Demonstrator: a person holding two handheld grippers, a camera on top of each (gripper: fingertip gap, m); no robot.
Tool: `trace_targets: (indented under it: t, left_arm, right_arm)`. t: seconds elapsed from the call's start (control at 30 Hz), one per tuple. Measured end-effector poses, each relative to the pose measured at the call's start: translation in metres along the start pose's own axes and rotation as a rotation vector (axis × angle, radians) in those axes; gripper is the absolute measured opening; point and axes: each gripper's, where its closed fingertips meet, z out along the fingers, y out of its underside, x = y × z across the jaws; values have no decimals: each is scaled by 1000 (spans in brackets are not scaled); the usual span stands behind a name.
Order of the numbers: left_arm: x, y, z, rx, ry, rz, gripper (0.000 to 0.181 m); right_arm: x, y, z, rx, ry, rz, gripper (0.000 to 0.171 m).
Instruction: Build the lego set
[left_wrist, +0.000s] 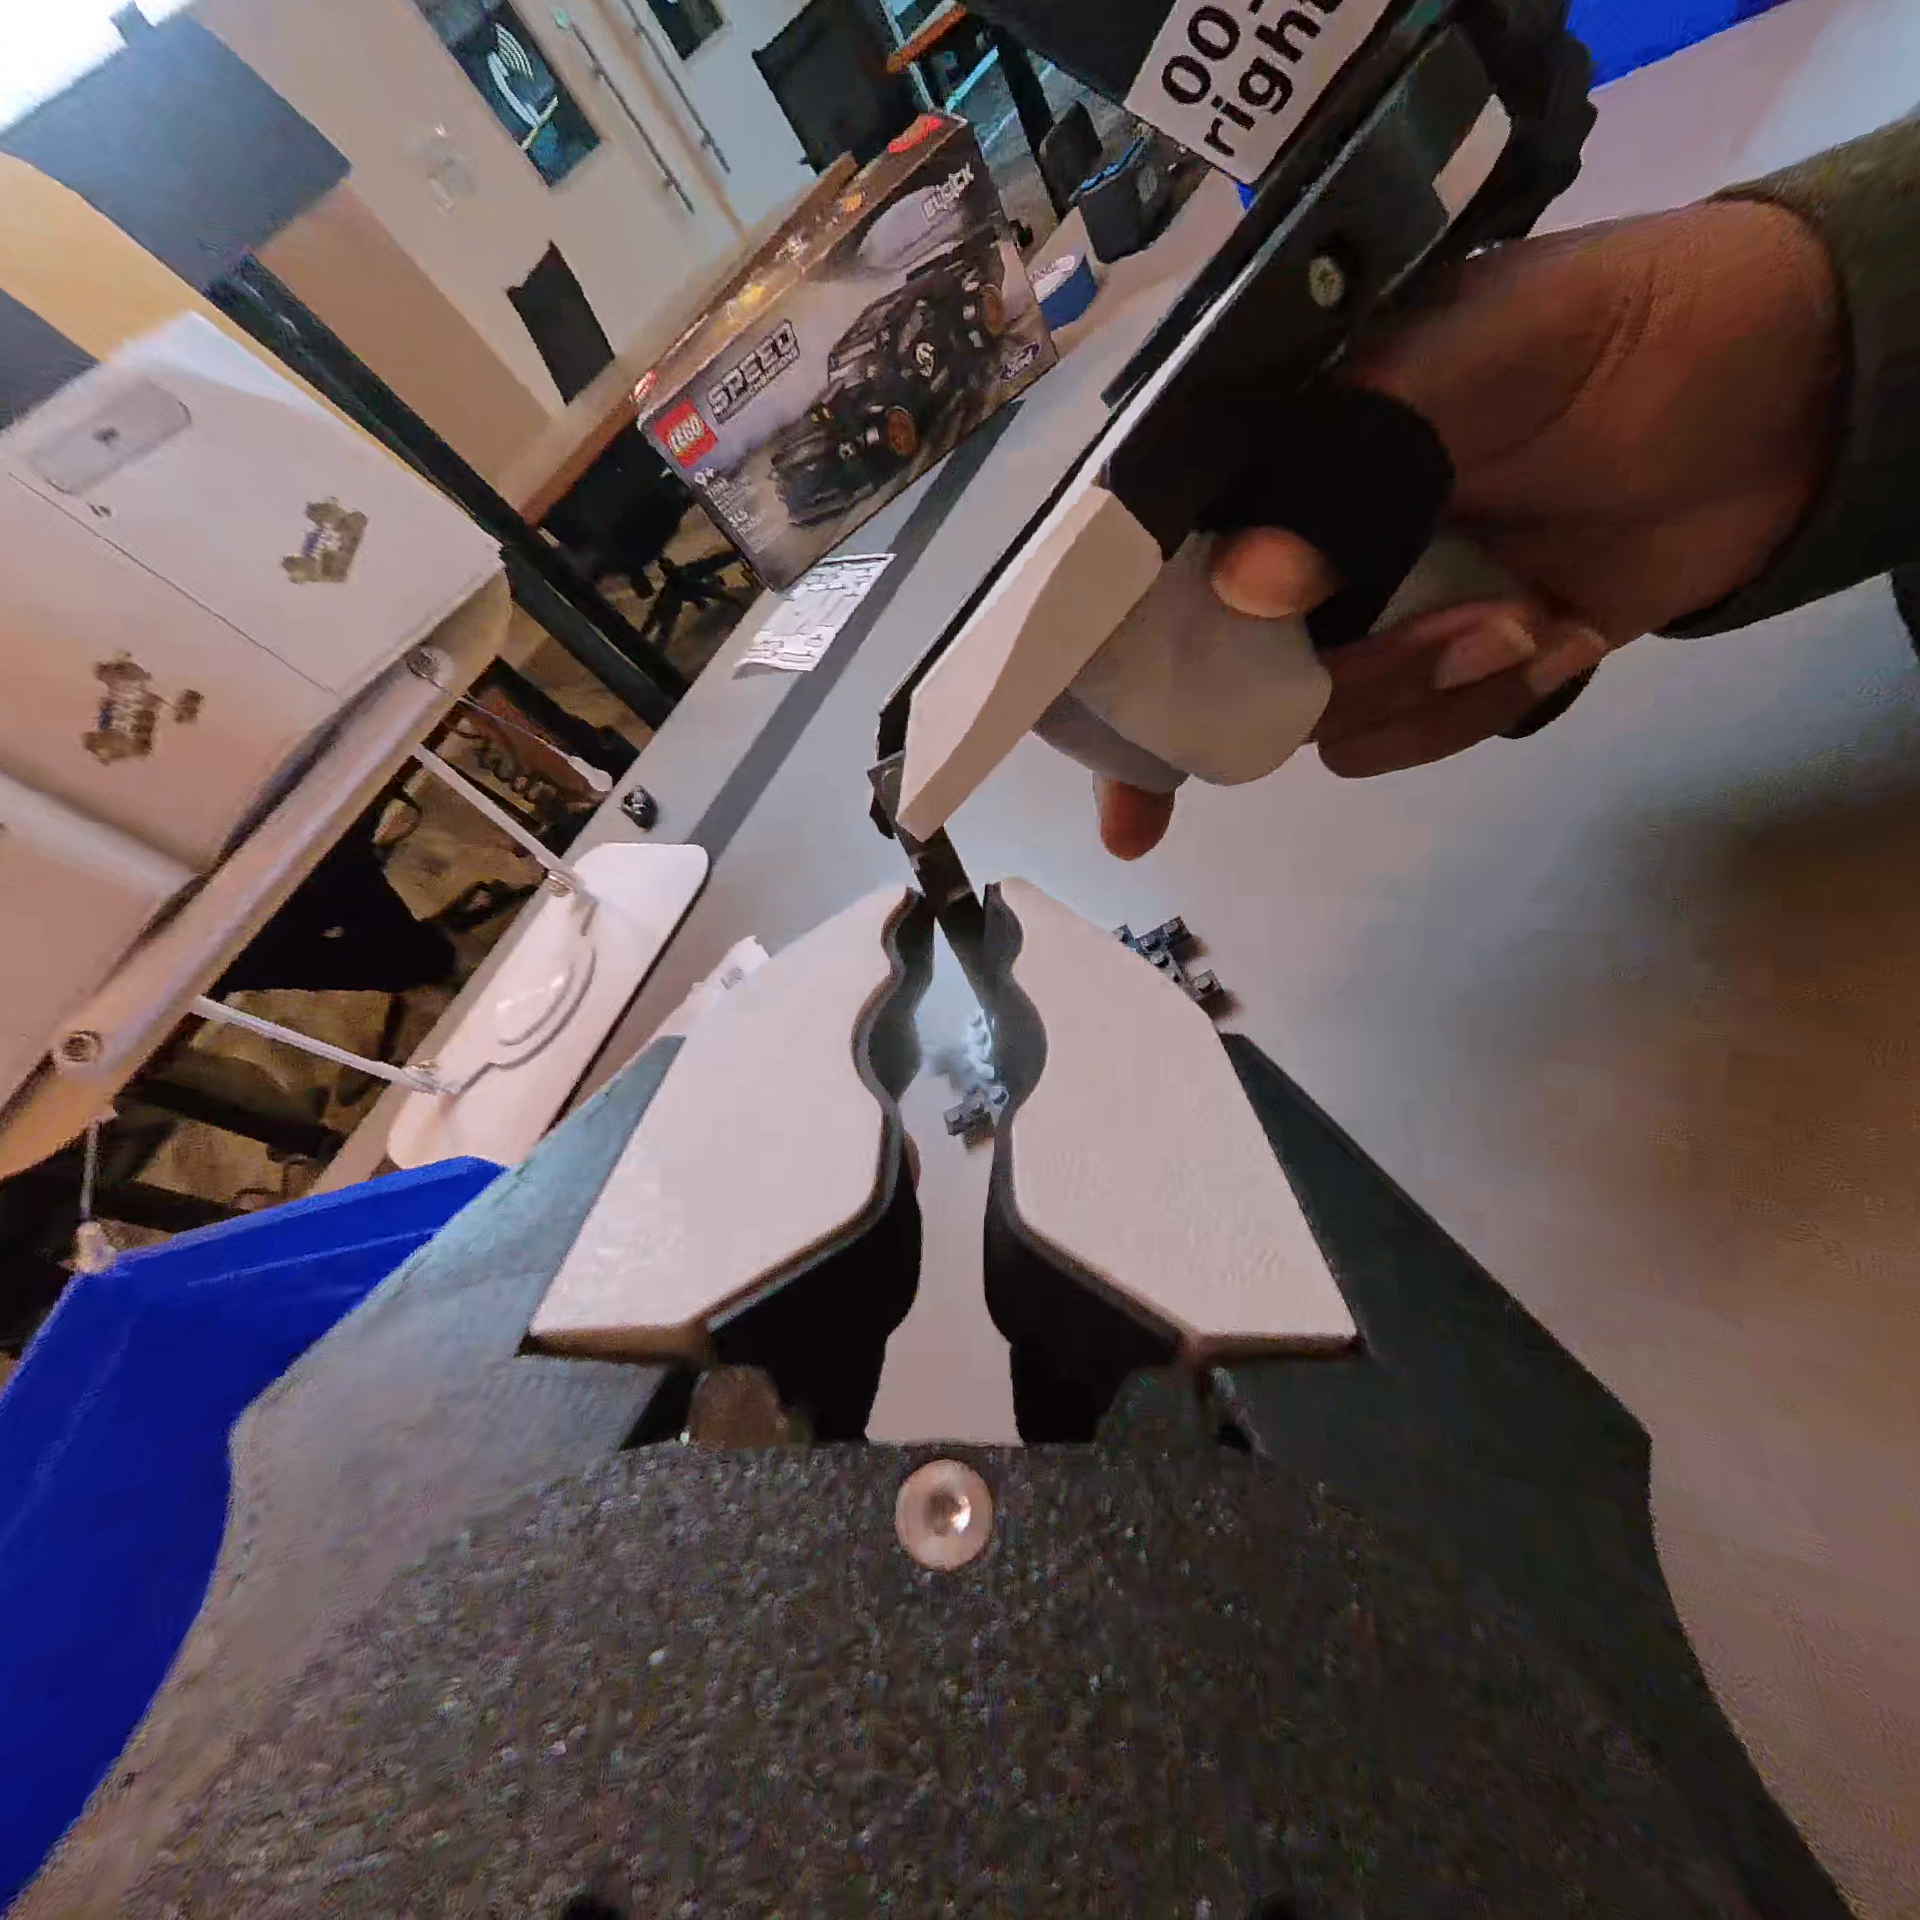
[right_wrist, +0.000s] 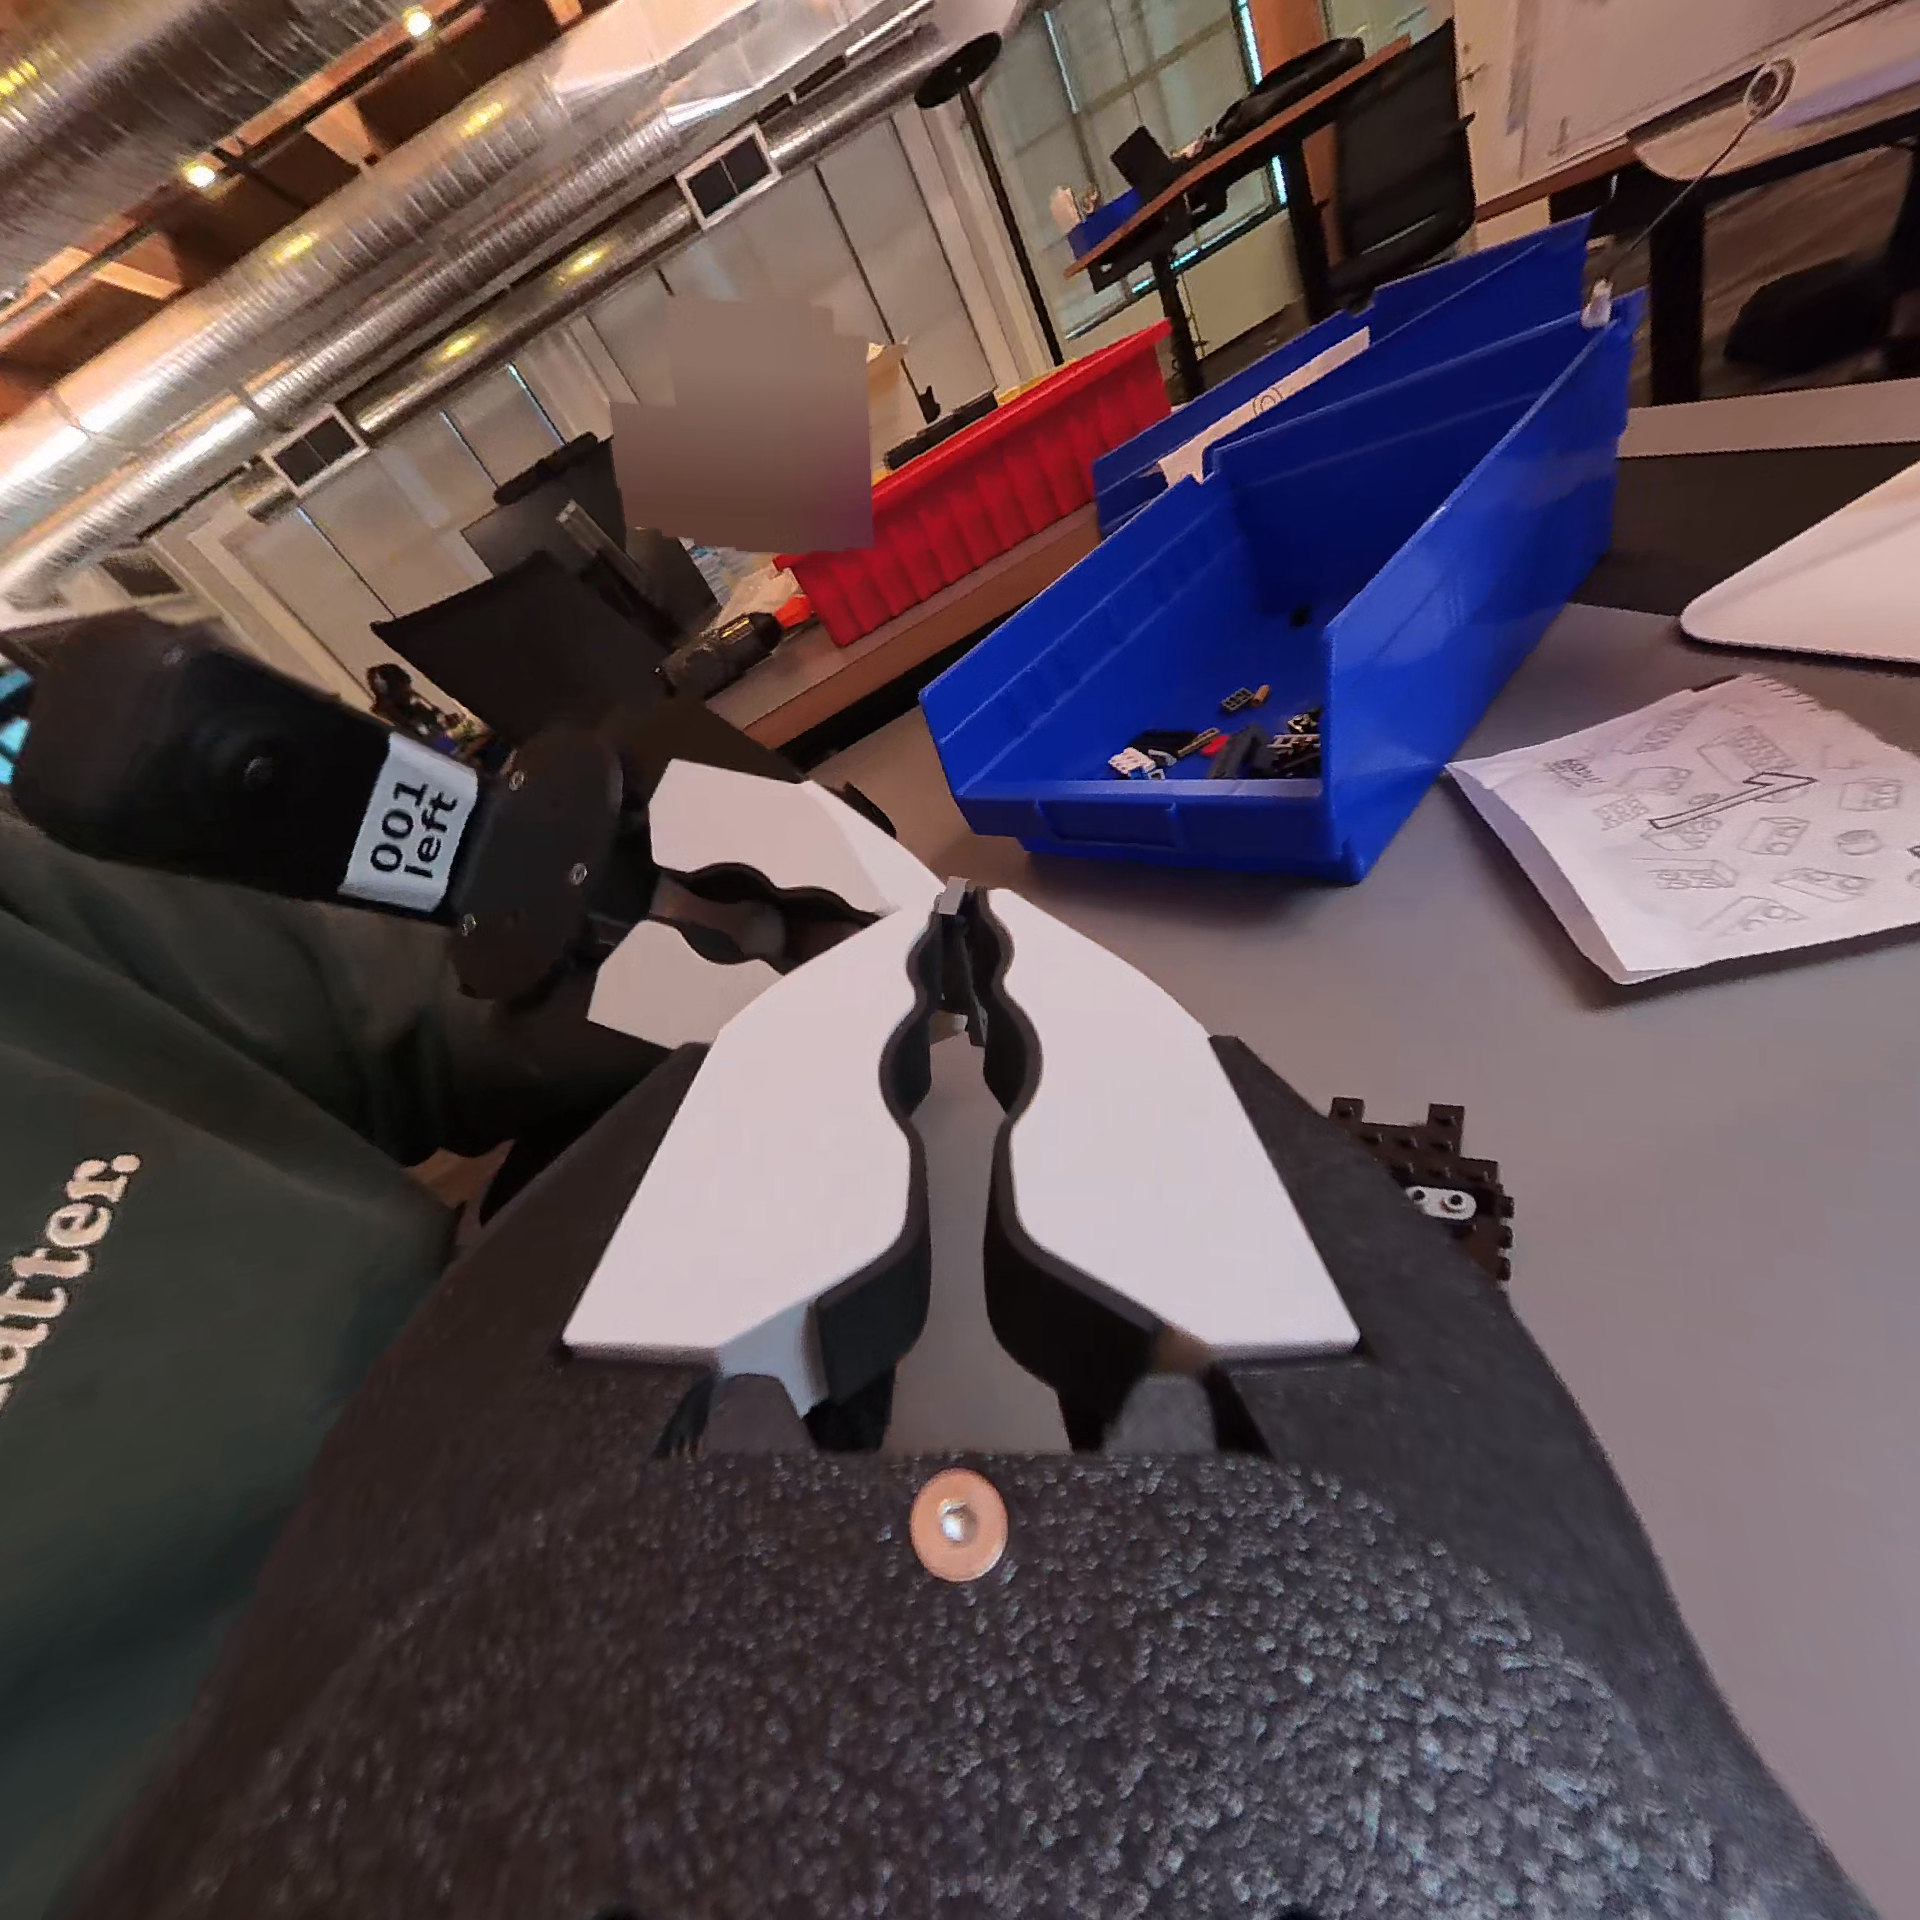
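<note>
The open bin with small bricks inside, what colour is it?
Blue bin, clearest in the right wrist view.

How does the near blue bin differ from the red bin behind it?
The blue bin sits close by on the grey table; the red bin stands farther back on another table. The blue bin has smooth walls, the red bin ribbed ones. The blue bin holds a few small bricks; the red bin's contents are unclear. Both are open-topped plastic bins.
</note>
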Motion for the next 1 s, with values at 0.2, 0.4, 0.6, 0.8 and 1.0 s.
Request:
trace_targets:
  t: [0.2, 0.4, 0.6, 0.8, 1.0]
  left_arm:
    - [9, -11, -12, 142, 206, -234, 10]
    - [15, -17, -26, 223, 494, -570, 9]
    - [19, -6, -22, 162, 421, -418, 7]
    - [31, -21, -38, 267, 638, -521, 4]
    - [32, -33, -52, 386, 859, -713, 4]
  right_arm:
    - [-12, 3, -6, -30, -174, 54, 5]
    - [-27, 5, -4, -42, -158, -157, 5]
    - [-23, 12, 0, -83, -107, -216, 5]
    - [-45, 14, -7, -76, -381, -6, 5]
    - [-55, 5, -12, -16, -486, 79, 5]
